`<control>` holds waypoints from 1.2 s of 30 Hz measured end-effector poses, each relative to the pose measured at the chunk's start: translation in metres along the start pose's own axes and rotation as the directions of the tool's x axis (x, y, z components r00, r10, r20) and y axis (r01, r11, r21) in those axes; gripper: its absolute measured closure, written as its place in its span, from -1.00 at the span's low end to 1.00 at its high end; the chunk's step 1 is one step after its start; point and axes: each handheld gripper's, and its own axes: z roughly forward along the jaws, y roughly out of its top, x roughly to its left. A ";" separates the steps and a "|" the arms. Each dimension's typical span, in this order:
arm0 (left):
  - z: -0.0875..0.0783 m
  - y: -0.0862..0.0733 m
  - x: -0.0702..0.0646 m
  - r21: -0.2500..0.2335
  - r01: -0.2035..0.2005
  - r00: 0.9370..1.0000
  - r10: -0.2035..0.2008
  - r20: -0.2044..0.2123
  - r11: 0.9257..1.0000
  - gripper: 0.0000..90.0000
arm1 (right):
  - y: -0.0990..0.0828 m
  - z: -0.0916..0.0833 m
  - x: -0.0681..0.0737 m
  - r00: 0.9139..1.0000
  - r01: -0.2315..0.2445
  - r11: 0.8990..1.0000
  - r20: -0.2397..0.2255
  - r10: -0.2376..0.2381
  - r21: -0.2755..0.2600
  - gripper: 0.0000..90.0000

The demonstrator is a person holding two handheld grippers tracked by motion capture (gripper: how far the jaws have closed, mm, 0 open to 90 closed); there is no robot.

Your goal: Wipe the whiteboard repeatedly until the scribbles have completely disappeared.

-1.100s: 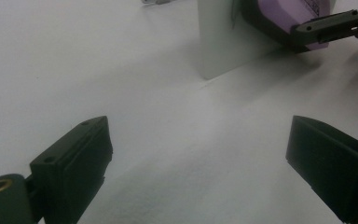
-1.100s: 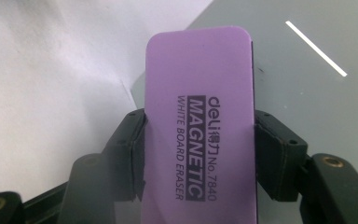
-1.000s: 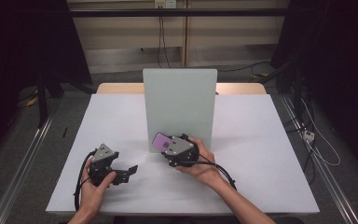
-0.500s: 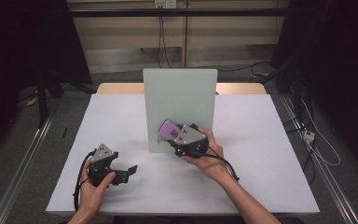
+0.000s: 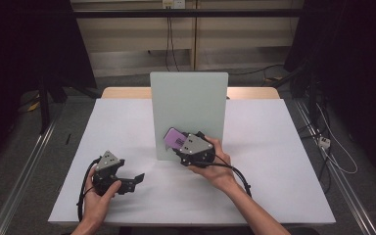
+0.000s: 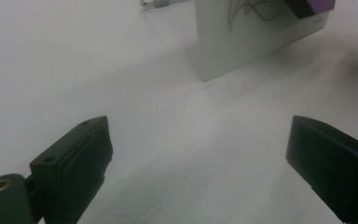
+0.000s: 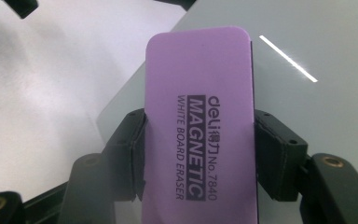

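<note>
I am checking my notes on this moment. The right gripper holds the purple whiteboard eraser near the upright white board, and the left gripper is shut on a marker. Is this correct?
Not fully. The left gripper is open and holds nothing: the left gripper view shows its jaws wide apart over the bare table. The rest is right: the right gripper is shut on the purple whiteboard eraser, near the upright white board.

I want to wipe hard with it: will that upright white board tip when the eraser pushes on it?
Probably a risk: the white board stands upright on its thin bottom edge on the table, with no prop visible. The right gripper holds the purple eraser low on it, which likely limits tipping. The open left gripper rests apart, not bracing.
</note>
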 end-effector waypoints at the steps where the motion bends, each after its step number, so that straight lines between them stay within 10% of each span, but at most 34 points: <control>1: 0.000 0.000 0.000 0.001 -0.001 1.000 0.001 -0.003 1.000 -0.85 | -0.001 0.001 0.002 1.000 0.011 1.000 -0.006 -0.011 0.006 -0.06; 7: -0.002 0.000 0.000 -0.010 0.001 1.000 -0.001 0.004 1.000 -0.85 | -0.014 -0.005 0.004 0.998 0.049 0.997 -0.033 -0.047 0.052 -0.06; 17: 0.001 0.000 -0.002 -0.002 -0.001 1.000 0.001 0.004 1.000 -0.85 | -0.040 -0.043 -0.025 0.998 -0.028 0.999 0.057 0.026 0.037 -0.06; 36: 0.002 0.000 -0.002 0.006 -0.004 1.000 0.004 0.002 1.000 -0.85 | -0.017 -0.007 0.003 1.000 -0.016 1.000 0.012 0.016 0.018 -0.06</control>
